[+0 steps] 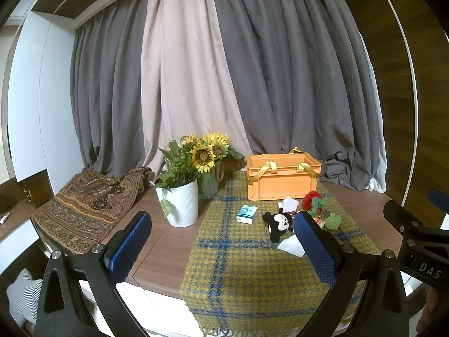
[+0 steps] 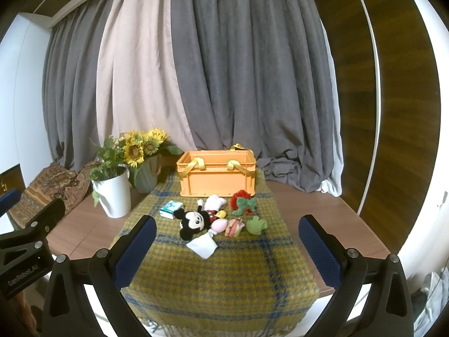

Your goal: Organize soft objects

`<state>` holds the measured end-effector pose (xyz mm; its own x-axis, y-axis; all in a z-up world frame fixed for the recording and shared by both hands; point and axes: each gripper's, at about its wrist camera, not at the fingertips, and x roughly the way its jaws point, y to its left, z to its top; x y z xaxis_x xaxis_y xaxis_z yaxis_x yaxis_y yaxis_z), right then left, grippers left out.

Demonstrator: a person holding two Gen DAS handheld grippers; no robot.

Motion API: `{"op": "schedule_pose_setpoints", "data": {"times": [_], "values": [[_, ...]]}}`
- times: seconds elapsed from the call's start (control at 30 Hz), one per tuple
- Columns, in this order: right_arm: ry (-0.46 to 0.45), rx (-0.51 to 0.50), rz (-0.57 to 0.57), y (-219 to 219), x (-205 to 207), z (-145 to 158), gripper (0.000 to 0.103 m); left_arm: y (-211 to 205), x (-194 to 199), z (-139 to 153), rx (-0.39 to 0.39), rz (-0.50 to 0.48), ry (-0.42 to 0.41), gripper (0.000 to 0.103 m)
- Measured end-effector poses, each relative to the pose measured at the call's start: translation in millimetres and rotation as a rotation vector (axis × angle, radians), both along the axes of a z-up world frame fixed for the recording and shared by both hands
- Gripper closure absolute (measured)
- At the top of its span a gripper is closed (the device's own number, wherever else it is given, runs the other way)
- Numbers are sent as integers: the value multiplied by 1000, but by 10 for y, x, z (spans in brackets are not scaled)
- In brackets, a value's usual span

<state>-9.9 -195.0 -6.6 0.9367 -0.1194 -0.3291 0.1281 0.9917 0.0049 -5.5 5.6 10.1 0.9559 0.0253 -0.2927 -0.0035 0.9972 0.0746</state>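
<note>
Plush mouse (image 2: 196, 220) beyond open right gripper (image 2: 227, 229); untouched

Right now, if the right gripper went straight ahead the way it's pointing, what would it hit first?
Probably the white cloth, then the mouse plush just behind it; the open right gripper is aimed there, though depth is unclear.

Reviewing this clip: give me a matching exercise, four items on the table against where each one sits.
Items:
1. orange crate
2. white pot
3. tissue pack
4. green frog toy

Places:
A. on bare wood, left of the plaid cloth
B. at the far end of the plaid cloth, nearest the curtain
C. rightmost of the small soft things
D. just left of the black mouse plush

Pairs: 1-B, 2-A, 3-D, 4-C
</note>
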Motion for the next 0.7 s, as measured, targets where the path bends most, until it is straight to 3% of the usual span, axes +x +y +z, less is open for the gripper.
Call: {"op": "schedule_pose_setpoints", "data": {"times": [0.7], "values": [[-4, -3, -2, 20, -14, -24, 0, -15, 30, -11, -4, -2, 0, 0]]}}
